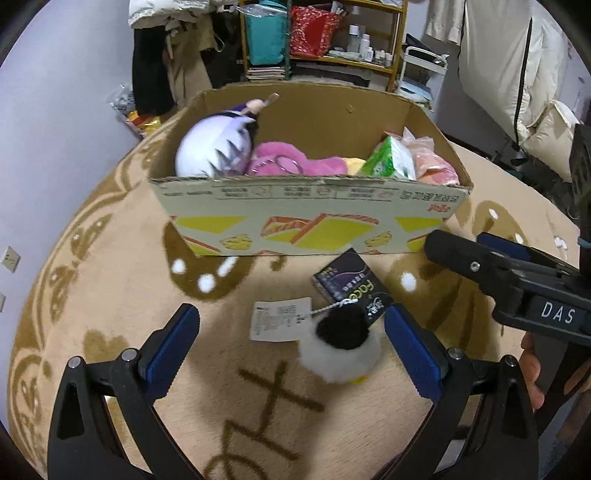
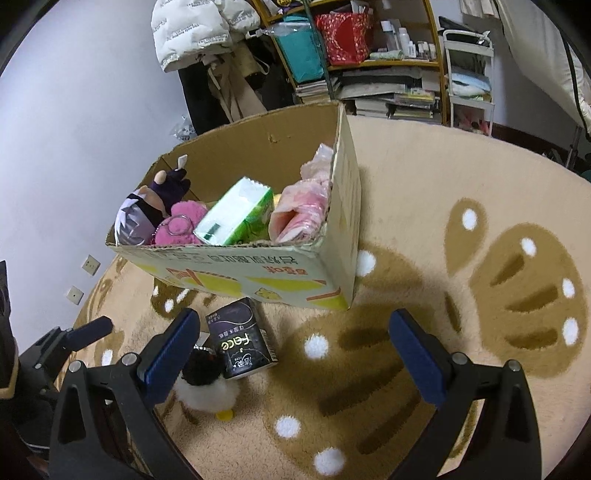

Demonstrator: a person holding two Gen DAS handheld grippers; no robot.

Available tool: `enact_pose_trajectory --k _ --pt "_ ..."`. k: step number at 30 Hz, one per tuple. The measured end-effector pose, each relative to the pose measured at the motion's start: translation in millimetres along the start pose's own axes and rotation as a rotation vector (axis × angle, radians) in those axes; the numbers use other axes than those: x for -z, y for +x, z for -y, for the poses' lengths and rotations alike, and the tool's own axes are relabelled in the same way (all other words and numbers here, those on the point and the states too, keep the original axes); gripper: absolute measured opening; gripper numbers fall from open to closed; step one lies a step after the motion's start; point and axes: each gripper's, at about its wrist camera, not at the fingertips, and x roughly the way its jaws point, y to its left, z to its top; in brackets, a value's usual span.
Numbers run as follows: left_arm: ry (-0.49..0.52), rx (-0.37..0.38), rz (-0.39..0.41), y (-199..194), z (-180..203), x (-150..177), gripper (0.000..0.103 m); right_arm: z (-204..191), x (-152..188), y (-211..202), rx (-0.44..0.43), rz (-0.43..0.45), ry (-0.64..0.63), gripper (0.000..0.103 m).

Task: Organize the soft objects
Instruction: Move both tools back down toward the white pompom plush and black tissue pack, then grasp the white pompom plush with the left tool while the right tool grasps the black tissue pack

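Observation:
A small black-and-white plush [image 1: 341, 347] with a paper tag [image 1: 280, 323] lies on the beige rug, next to a dark tissue pack [image 1: 351, 286]. My left gripper [image 1: 291, 345] is open, its fingers either side of the plush and not touching it. The plush [image 2: 207, 384] and the tissue pack [image 2: 240, 341] show in the right wrist view too. My right gripper [image 2: 295, 347] is open and empty over the rug, right of the pack. A cardboard box [image 1: 306, 229] behind holds a white-purple plush [image 1: 210, 149], a pink plush [image 1: 288, 162], a green tissue pack [image 1: 391, 160] and a pink bagged item [image 1: 434, 166].
The beige rug [image 2: 424, 229] with brown patterns covers the floor. A shelf [image 1: 325, 37] with bags, bottles and books stands behind the box. Clothes [image 2: 199, 33] hang against the wall at the back left. The right gripper's arm [image 1: 517, 280] reaches in at right.

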Motion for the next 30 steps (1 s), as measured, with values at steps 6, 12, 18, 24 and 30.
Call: enact_pose_trajectory --k 6,12,18,24,30 --pt "-0.023 0.064 -0.052 22 4 3 0.099 0 2 10 -0.015 -0.026 0.002 0.103" --pt "-0.019 0.060 -0.106 41 10 10 0.099 -3 4 23 -0.028 -0.074 -0.009 0.103" --pt "-0.013 0.020 -0.160 59 10 16 0.099 -6 9 40 -0.039 -0.129 -0.020 0.103" --pt "-0.002 -0.002 -0.190 72 11 23 0.099 -7 13 52 -0.044 -0.163 -0.019 0.103" --pt "-0.019 -0.030 -0.228 87 6 31 0.099 -10 15 61 -0.042 -0.183 -0.031 0.103"
